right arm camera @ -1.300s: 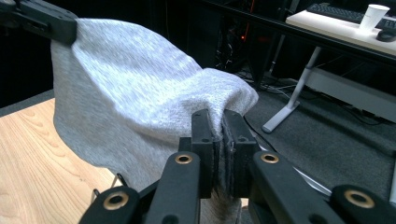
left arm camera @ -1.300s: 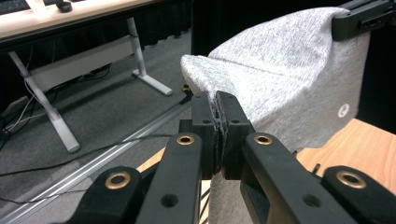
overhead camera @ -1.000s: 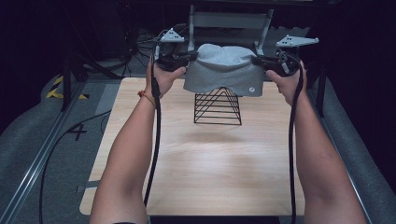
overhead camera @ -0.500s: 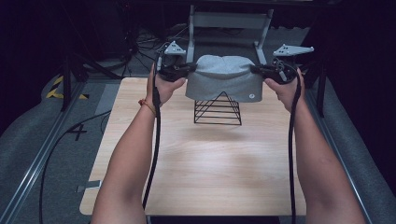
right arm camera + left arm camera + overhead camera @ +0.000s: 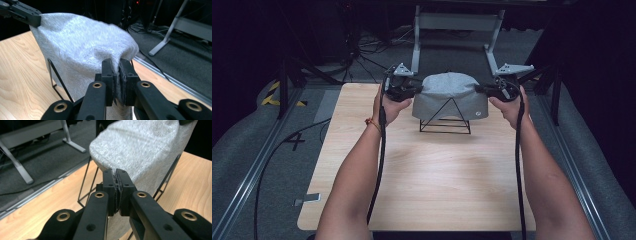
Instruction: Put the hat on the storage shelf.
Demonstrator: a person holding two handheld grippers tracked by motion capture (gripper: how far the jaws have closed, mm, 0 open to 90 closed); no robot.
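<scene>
grey knit hat (image 5: 450, 95) is draped over the black wire stand (image 5: 445, 121) at the table's (image 5: 422, 185) far edge. my left gripper (image 5: 416, 90) and right gripper (image 5: 480, 90) each clamp its brim tight, probably to stretch it evenly down.

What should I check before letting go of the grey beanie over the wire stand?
1. Left gripper shut on the grey beanie: ok.
2. Right gripper shut on the beanie's other edge: ok.
3. Beanie draped over the peak of the black wire stand: ok.
4. Beanie level on both sides in the high view: ok.
5. Stand's base flat on the wooden table: ok.
6. Hem fully down around the stand's far side: cannot tell.
</scene>
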